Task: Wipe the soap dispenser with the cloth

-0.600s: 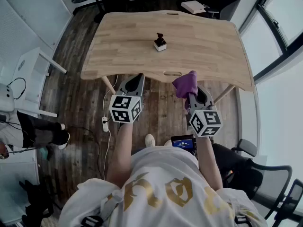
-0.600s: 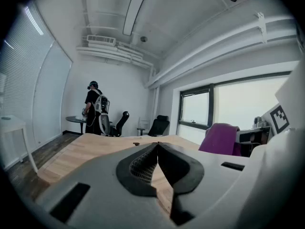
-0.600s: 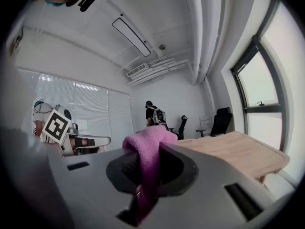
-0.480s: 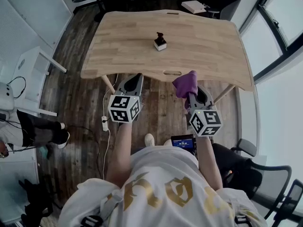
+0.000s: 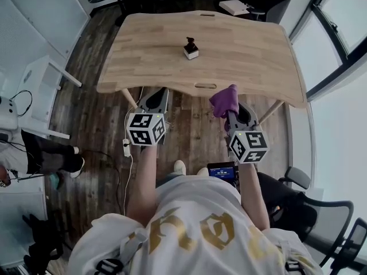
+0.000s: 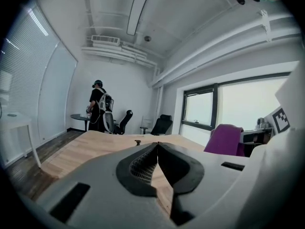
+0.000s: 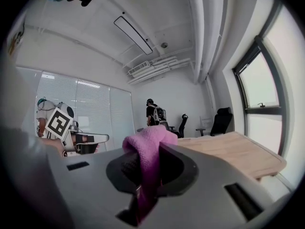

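The soap dispenser (image 5: 191, 48), small, with a dark pump on a white base, stands upright near the middle of the wooden table (image 5: 258, 56). It shows far off in the left gripper view (image 6: 137, 141). Both grippers hover over the floor, short of the table's near edge. My left gripper (image 5: 159, 91) is shut and holds nothing; its jaws meet at the tips (image 6: 157, 144). My right gripper (image 5: 231, 109) is shut on a purple cloth (image 5: 225, 101), which bunches up above the jaws (image 7: 145, 147) and also shows in the left gripper view (image 6: 224, 140).
A white side table (image 5: 40, 82) stands to the left, with a cable and plug (image 5: 127, 149) on the wooden floor. An office chair (image 5: 321, 211) is at the lower right. More chairs and a person with a backpack (image 6: 99, 111) are beyond the table's far end.
My left gripper has shifted a little to the left. My right gripper and the cloth have hardly moved.
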The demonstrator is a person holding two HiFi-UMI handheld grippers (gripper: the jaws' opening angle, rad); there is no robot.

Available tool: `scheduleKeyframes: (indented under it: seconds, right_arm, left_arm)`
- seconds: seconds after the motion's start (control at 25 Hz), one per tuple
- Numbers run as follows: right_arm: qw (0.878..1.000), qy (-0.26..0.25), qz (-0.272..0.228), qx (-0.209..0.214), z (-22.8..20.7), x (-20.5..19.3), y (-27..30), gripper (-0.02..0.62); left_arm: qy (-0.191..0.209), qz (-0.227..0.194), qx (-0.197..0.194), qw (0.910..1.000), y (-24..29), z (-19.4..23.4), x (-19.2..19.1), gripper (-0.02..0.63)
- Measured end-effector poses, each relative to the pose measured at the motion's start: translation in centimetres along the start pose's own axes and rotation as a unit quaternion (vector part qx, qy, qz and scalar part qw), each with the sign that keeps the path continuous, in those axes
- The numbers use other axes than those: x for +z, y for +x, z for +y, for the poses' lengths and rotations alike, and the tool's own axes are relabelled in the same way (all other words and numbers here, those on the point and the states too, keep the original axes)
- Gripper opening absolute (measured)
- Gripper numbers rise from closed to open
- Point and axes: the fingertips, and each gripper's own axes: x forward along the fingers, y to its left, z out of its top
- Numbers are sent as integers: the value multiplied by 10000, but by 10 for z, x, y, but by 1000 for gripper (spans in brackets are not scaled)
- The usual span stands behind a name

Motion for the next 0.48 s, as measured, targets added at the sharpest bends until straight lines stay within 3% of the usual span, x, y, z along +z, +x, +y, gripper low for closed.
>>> scheduleKeyframes:
  seconds: [0.48]
  right_arm:
    - [9999, 54, 48, 94, -20, -9, 3, 34]
  left_arm:
    - [117, 122, -145, 9998, 22, -27, -9, 9]
